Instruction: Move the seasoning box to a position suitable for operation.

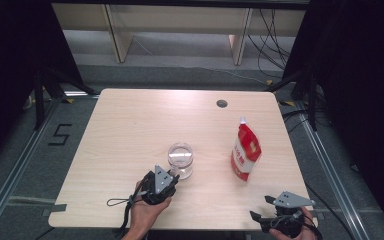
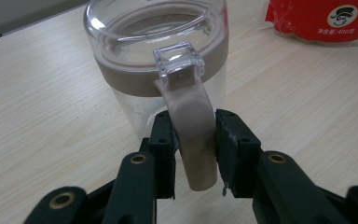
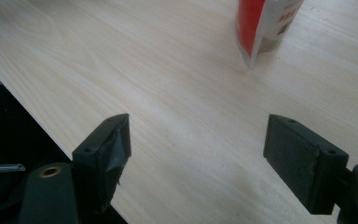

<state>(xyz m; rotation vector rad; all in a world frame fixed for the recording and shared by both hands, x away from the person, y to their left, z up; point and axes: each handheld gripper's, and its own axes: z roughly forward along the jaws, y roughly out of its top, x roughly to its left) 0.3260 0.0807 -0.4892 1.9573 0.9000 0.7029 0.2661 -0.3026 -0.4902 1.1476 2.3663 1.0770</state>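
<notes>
**Left tongs on jug handle; right tongs idle at table edge**

Left tongs (image 2: 194, 140): held low over the near side of the table (image 1: 130, 130), the hand (image 1: 147, 212) coming in from the bottom edge, jaws pointing away from the person. Both pads bear on the beige handle (image 2: 193, 135) of the jug, one on each side: clenched on the handle. A cable loops on the table just left of the hand.

Right tongs (image 3: 198, 154): resting at the near right corner of the table, hand (image 1: 300, 232) partly out of frame. Jaws spread wide, nothing between them but bare tabletop: released.

Count:
- Jug (image 1: 180, 160), one. Clear wall, beige band under a clear lid, clear tab at the top of the handle. Upright near the middle of the table, just beyond the left tongs.
- Pouch (image 1: 245, 152), one. Red and white with a white cap, upright, to the right of the jug and well apart from it, beyond the right tongs.
- Round cable hole (image 1: 222, 103), one, near the far edge.

Surroundings: floor rails on both sides, a floor mark left of the table, pale furniture legs and cables beyond the far edge. Nothing stands between either pair of tongs and jug or pouch.
</notes>
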